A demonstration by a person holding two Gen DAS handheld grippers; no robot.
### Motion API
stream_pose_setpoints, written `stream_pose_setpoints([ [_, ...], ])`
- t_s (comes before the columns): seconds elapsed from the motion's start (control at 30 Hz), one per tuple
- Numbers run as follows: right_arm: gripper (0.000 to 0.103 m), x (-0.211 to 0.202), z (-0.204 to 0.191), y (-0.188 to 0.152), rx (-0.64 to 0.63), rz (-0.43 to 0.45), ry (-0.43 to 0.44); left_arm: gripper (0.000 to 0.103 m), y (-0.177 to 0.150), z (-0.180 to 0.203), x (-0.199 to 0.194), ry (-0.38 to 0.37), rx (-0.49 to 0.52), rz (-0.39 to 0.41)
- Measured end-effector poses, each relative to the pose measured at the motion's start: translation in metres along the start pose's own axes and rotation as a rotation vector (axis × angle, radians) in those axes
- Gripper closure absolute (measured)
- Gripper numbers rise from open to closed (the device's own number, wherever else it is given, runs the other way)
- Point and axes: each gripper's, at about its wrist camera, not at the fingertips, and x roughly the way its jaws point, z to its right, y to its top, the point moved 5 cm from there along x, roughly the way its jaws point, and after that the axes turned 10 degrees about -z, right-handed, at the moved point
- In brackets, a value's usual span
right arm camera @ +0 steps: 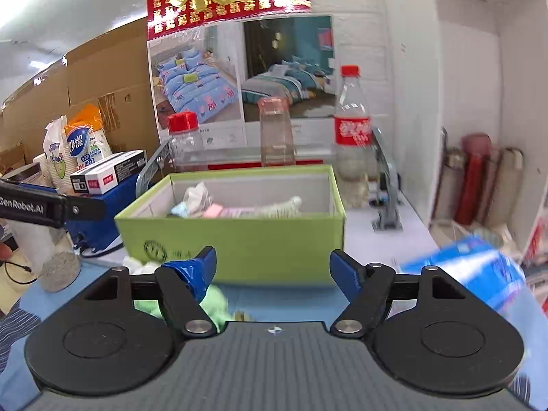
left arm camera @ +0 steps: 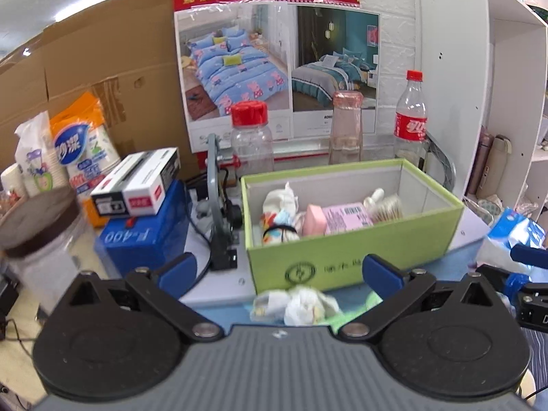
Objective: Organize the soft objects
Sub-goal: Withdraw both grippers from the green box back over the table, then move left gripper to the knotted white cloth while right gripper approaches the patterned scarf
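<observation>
We judge the task partly done: several soft items already lie inside the green box (left arm camera: pixel 352 253). A crumpled white cloth (left arm camera: pixel 298 303) and a light green cloth (right arm camera: pixel 214 303) remain just in front of it. Our left gripper (left arm camera: pixel 279 270) stands fully open, empty. Our right gripper (right arm camera: pixel 273 267) is partly open, gripping nothing.

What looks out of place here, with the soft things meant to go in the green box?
A crumpled white cloth and a green cloth lie on the blue mat outside the green box, against its front wall, while other soft items are already inside. Both the left gripper and the right gripper are open and empty.
</observation>
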Motion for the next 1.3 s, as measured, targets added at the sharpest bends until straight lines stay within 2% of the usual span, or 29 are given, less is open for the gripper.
stream_pose_setpoints([
  [0.17, 0.041, -0.018, 0.014, -0.048, 0.12, -0.02, -0.005, 0.0, -0.05, -0.011, -0.007, 0.025, -0.019, -0.064],
  [0.27, 0.041, -0.023, 0.022, -0.073, 0.163, -0.043, -0.017, 0.0, -0.079, -0.022, 0.004, 0.041, -0.049, -0.14],
  [0.37, 0.04, -0.02, 0.029, -0.084, 0.164, -0.068, -0.044, 0.001, -0.095, -0.032, 0.023, 0.045, -0.093, -0.22],
  [0.47, 0.04, -0.019, 0.038, -0.084, 0.19, -0.067, -0.046, 0.001, -0.089, -0.035, 0.037, 0.02, -0.138, -0.243],
  [0.6, 0.039, -0.012, 0.044, -0.08, 0.195, -0.071, -0.044, 0.001, -0.058, -0.018, 0.056, -0.054, -0.149, -0.245],
  [0.73, 0.039, -0.003, 0.038, -0.064, 0.148, -0.078, 0.006, 0.001, -0.03, -0.004, 0.078, -0.033, -0.132, -0.235],
  [0.83, 0.038, 0.006, 0.031, -0.052, 0.113, -0.069, 0.02, 0.0, -0.019, -0.001, 0.102, -0.041, -0.155, -0.272],
  [1.1, 0.038, 0.03, 0.031, -0.055, 0.128, -0.117, 0.031, 0.001, -0.024, -0.009, 0.151, -0.017, -0.257, -0.364],
  [1.23, 0.038, 0.03, 0.035, -0.057, 0.134, -0.13, 0.018, 0.001, -0.036, -0.02, 0.153, -0.042, -0.316, -0.373],
  [1.3, 0.038, 0.027, 0.038, -0.058, 0.141, -0.126, 0.01, 0.001, -0.044, -0.029, 0.146, 0.008, -0.321, -0.373],
])
